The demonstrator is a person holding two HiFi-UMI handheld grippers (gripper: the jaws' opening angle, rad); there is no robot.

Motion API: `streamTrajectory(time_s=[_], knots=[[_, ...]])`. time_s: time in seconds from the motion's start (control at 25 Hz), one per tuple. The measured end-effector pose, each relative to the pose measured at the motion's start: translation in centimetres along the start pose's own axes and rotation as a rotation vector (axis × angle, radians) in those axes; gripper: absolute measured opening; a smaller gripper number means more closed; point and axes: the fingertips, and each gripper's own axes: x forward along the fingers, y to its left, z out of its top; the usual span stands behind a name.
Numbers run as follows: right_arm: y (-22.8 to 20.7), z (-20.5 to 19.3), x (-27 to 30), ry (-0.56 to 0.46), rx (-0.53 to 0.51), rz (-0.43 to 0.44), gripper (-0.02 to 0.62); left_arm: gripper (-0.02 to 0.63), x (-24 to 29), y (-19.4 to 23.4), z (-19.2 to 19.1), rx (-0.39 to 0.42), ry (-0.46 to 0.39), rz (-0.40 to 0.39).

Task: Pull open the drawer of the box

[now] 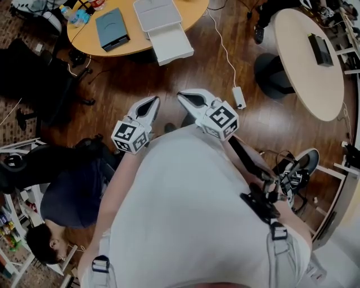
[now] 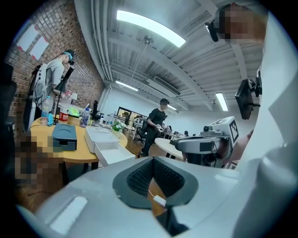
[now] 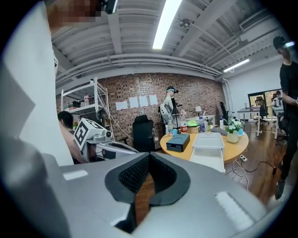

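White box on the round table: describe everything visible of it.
The white box is flat, rectangular and plastic-looking, with a rimmed top. It lies on the wooden table beside a blue-grey box. Its drawer is pulled out, looks empty, and juts past the table edge. Nothing grips it.

We're wearing a pale grey tee (image 1: 191, 214) w/ grey straps & black buckles (image 1: 101, 263) low on both sides, plus a black device (image 1: 260, 203) clipped on the right. The left gripper (image 1: 153, 101) & right gripper (image 1: 182, 95) are each showing a white shell, dark ribbed pads (image 2: 139, 173) & a cube (image 1: 130, 136) w/ black-and-white square markers.
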Motion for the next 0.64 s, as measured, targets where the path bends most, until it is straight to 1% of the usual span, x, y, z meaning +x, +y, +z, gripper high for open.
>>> streamTrajectory(time_s=[0.2, 0.4, 0.64], knots=[[0.6, -0.2, 0.8, 0.001, 0.007, 0.008, 0.006, 0.002, -0.1, -0.2, -0.6, 0.004, 0.02, -0.016], [0.9, -0.2, 1.2, 0.018, -0.001, 0.015, 0.006, 0.002, -0.4, 0.0, -0.7, 0.004, 0.018, -0.014], [2.2, -0.6, 1.4, 0.028, 0.011, 0.018, 0.006, 0.002, -1.7, -0.3, -1.9, -0.017, 0.036, -0.007]])
